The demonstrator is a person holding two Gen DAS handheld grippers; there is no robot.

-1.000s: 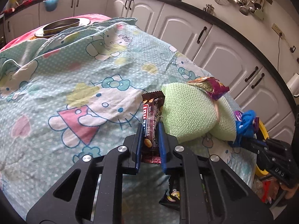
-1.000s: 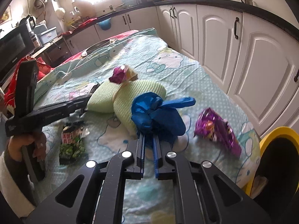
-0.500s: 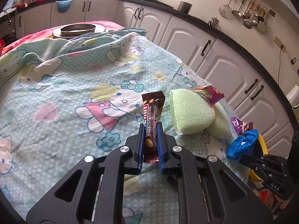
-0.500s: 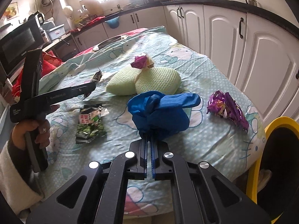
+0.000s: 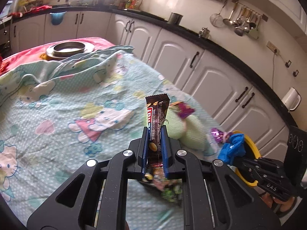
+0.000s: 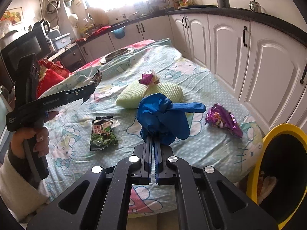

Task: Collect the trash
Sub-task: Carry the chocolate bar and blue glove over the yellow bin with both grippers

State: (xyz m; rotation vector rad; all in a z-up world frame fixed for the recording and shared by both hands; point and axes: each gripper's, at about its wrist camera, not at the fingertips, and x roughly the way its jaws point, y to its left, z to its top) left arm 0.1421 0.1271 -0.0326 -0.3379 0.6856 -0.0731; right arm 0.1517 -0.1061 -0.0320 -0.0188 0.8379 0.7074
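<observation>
- Trash lay across the tabletop [image 6: 191,80], under a cartoon-print cloth: a purple wrapper [image 6: 223,119] near the edge beside the yellow-rimmed bin [image 6: 268,143], a green snack packet [image 6: 103,134], and another purple scrap [image 6: 146,77] atop two green pads [image 6: 134,94]. Reaching past the pads risked dragging them along.
- Blue glove [image 6: 163,117], limp and bulky, was pinched by a small fold in the closed fingers of the right gripper [image 6: 152,143]; it could have slid free before reaching the bin.
- Chocolate bar wrapper [image 5: 156,118] stood upright, clamped in the left gripper [image 5: 155,136] (slick foil), so a tilt might have let it slip.
</observation>
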